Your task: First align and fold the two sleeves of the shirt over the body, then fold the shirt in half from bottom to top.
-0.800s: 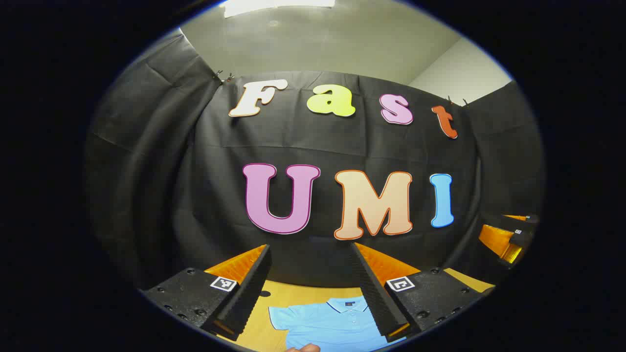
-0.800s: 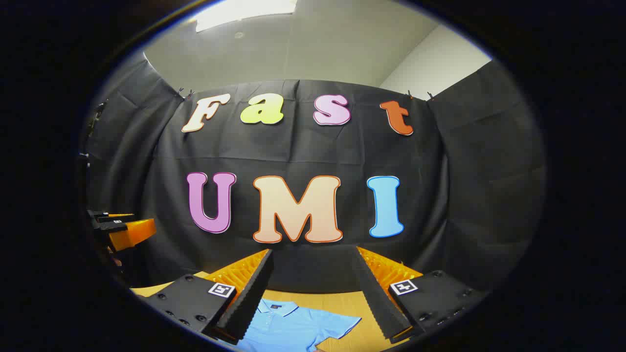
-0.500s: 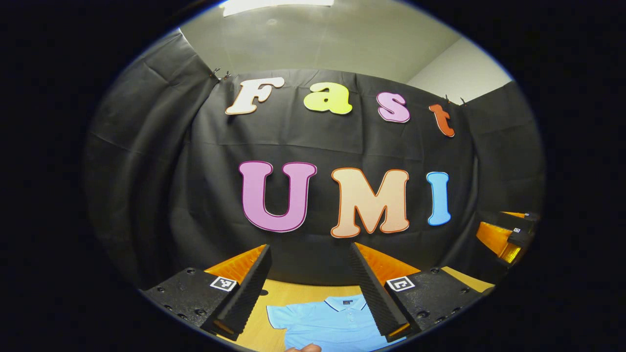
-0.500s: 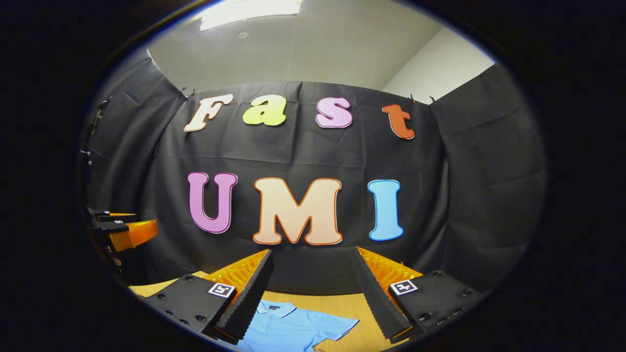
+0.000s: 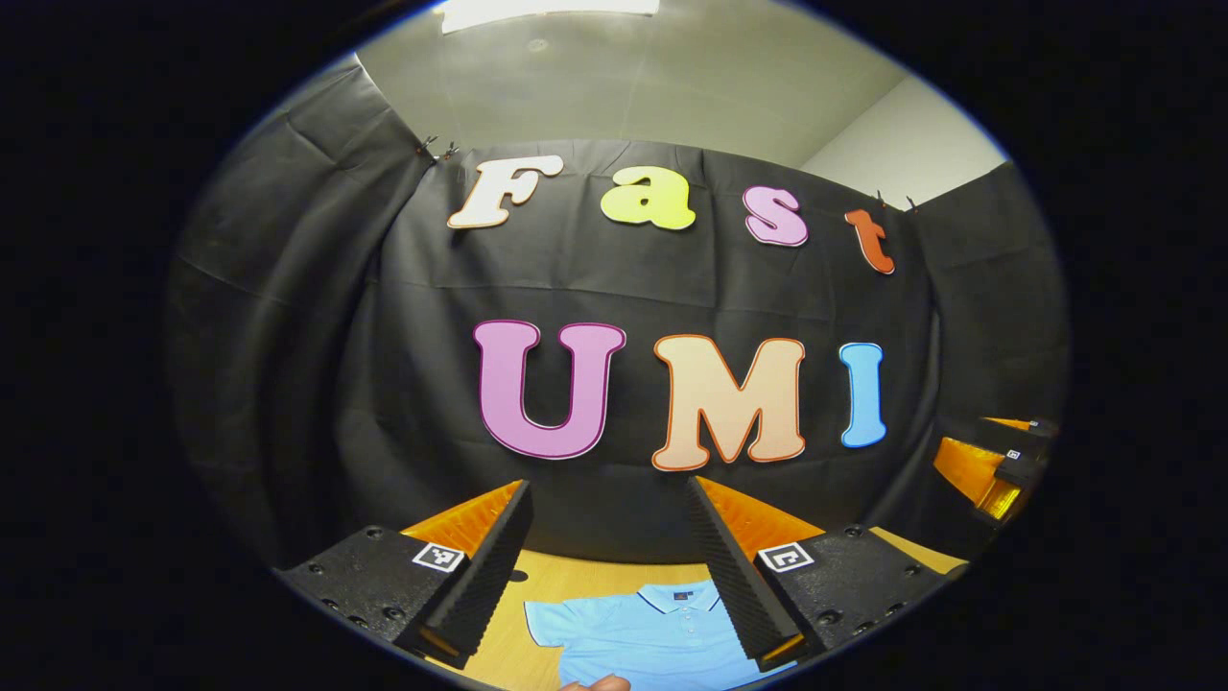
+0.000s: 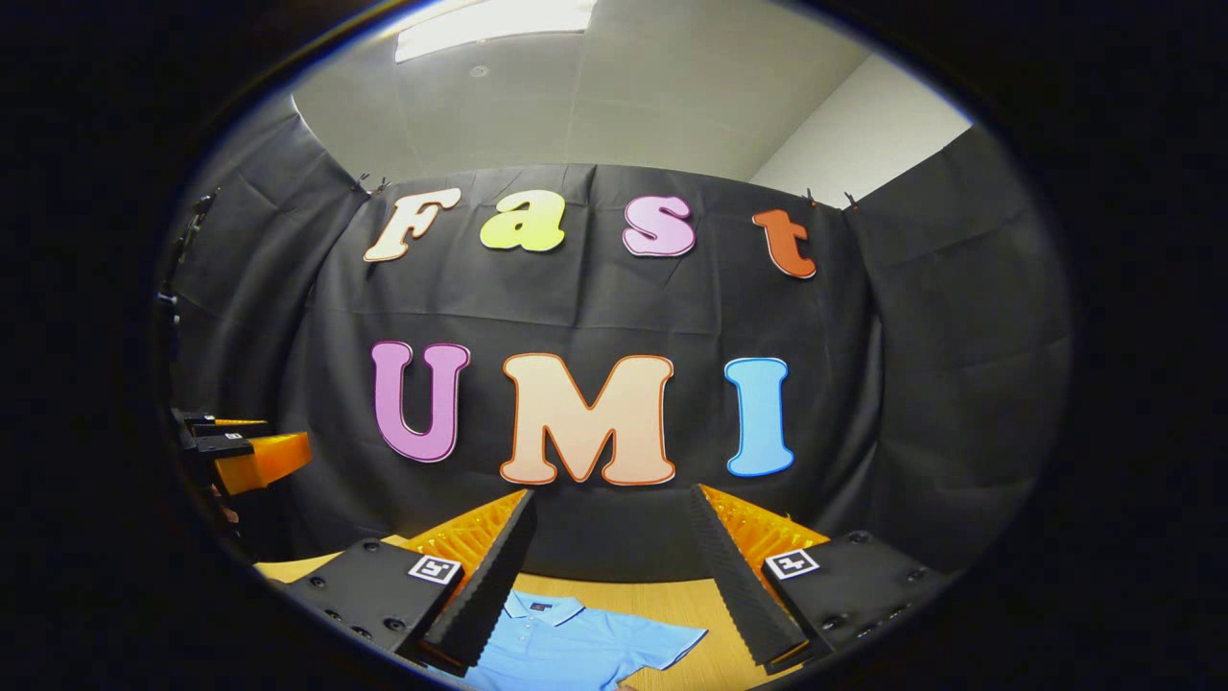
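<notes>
While both tools are held high and aimed at the booth wall, the light blue short-sleeved polo shirt (image 5: 652, 638) lies flat, collar farthest away, on the pale wooden table (image 6: 672, 595) below them. The left gripper (image 5: 606, 576) and right gripper (image 6: 614, 581) both stand spread, holding nothing. Risk: descending from this height, a finger may pinch the shirt body together with a sleeve (image 6: 672, 641), dragging the garment askew and misaligning the fold.

Blue shirt (image 6: 576, 648) flat on table (image 6: 672, 600), beneath wide-apart right gripper (image 6: 609, 576).
</notes>
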The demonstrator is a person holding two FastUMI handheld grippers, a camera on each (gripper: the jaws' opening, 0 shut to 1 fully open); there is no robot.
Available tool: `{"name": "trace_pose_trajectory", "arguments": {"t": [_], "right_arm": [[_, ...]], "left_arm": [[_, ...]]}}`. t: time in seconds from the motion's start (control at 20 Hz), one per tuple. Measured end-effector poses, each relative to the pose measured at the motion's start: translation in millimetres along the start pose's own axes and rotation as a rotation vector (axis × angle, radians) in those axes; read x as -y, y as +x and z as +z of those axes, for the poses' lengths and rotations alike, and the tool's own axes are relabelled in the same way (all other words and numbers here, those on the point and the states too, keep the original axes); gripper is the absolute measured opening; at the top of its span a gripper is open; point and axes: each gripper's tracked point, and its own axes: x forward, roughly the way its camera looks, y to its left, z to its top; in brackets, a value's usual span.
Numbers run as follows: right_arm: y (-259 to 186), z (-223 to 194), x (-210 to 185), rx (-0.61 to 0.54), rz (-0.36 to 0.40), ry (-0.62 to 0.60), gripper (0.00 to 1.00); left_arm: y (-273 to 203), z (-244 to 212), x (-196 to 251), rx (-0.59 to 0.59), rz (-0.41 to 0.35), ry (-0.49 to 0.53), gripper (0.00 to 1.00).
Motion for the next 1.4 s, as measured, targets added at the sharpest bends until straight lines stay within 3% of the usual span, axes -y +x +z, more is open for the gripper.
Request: {"name": "trace_pose_trajectory", "arguments": {"t": [0.25, 0.5, 0.75, 1.2, 1.4], "right_arm": [[-3, 2, 4, 0.016, -0.012, -0.035, 0.99], [-1, -24, 11, -0.044, -0.008, -0.016, 0.98], [12, -49, 22, -0.084, 0.048, -0.038, 0.98], [58, -154, 70, -0.272, 0.11, -0.054, 0.98], [76, -195, 88, -0.323, 0.082, -0.093, 0.99]], "left_arm": [[2, 2, 5, 0.007, -0.018, -0.008, 0.93], [4, 1, 19, 0.0, -0.027, -0.006, 0.94], [2, -3, 21, -0.006, 0.009, 0.007, 0.94], [-10, -21, 17, -0.05, 0.158, 0.019, 0.93], [-6, -20, 21, -0.044, 0.144, 0.061, 0.94]]}}
